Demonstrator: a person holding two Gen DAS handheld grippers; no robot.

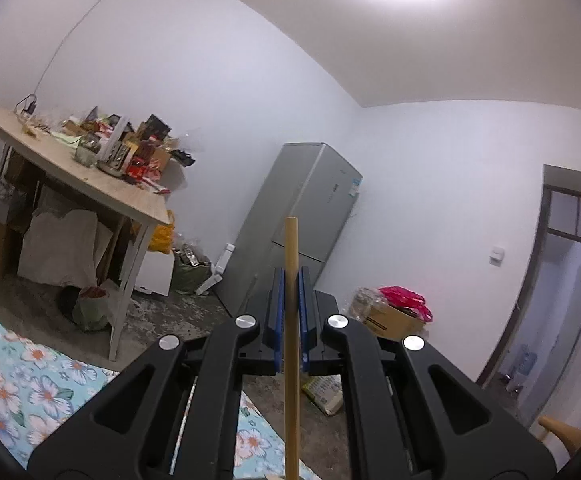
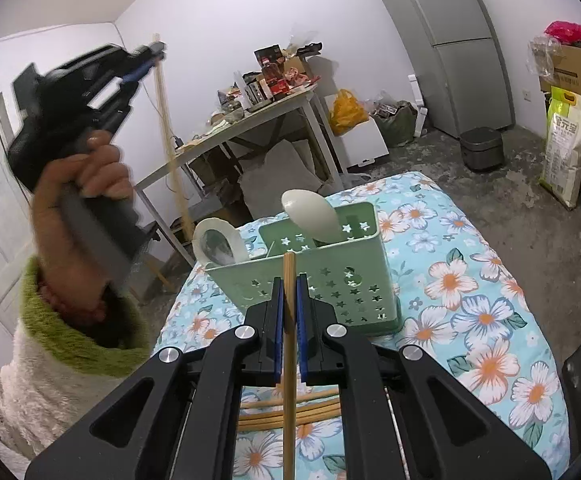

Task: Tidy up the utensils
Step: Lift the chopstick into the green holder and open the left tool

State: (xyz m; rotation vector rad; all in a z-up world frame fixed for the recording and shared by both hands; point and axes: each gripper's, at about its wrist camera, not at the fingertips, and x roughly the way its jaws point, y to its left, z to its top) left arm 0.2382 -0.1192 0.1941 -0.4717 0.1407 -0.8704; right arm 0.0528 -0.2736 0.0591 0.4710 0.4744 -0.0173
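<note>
1. The green caddy (image 2: pixel 322 276), pierced with star holes, stands on the floral cloth (image 2: pixel 486 320). A white spoon (image 2: pixel 310 212) leans up out of it, and a clear-bowled ladle (image 2: pixel 218 240) pokes over its left end.
2. The right gripper (image 2: pixel 289 300), jaws nearly shut, pinches a chopstick (image 2: pixel 289 344) upright just in front of the caddy.
3. More loose chopsticks (image 2: pixel 290 412) lie on the cloth nearer than the caddy, partly hidden beneath the gripper body.
4. The left gripper (image 1: pixel 291 292), raised left of the caddy, clamps a second chopstick (image 1: pixel 291 340); it is motion-blurred in the right view.
5. Beyond the caddy stand a cluttered table (image 2: pixel 250 120) and a fridge (image 2: pixel 450 40).
</note>
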